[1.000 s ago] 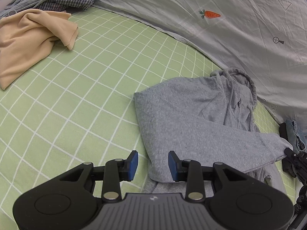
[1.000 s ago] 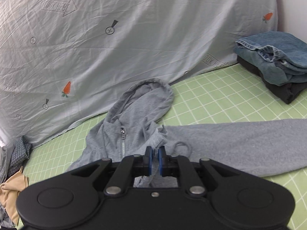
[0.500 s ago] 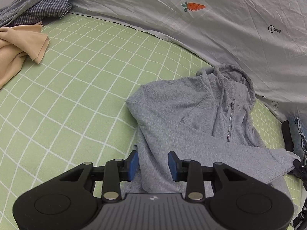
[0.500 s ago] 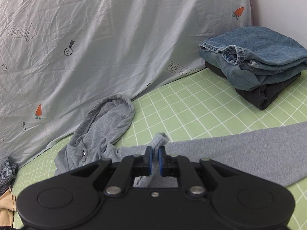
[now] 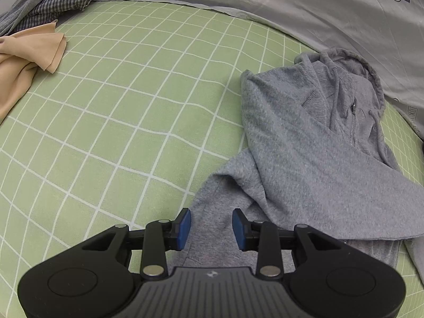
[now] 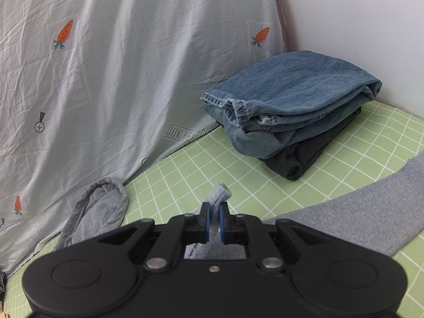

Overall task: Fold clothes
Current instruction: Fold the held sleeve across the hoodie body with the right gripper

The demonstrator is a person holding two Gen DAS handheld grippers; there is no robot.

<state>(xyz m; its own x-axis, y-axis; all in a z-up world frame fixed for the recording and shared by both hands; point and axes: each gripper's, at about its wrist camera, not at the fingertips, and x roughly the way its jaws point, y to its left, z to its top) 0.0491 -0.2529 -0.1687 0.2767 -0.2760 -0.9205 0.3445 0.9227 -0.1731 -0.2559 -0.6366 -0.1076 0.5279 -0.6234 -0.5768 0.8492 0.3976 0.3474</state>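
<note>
Both hands have travelled across the bed (image 5: 137, 122) since the earlier frames: the hood that sat straight ahead of the right gripper (image 6: 214, 218) now lies off to the left of its fingers, and the jeans stack (image 6: 288, 111) has come closer ahead and to the right. That gripper's fingers are pinched together on a small fold of the grey hoodie (image 5: 312, 159), probably a cuff or hem edge, whose tip pokes out just beyond them; the sleeve trails away to their right. Held like this, the cloth can be drawn across the body to make a fold. The left gripper (image 5: 211, 225) hangs over the hoodie's lower part with its fingers apart and fabric lying beneath the gap, nothing clamped. It seems placed to pin or take that section next. Beyond its fingers to the left lies a tan garment (image 5: 23, 61), well apart.
</note>
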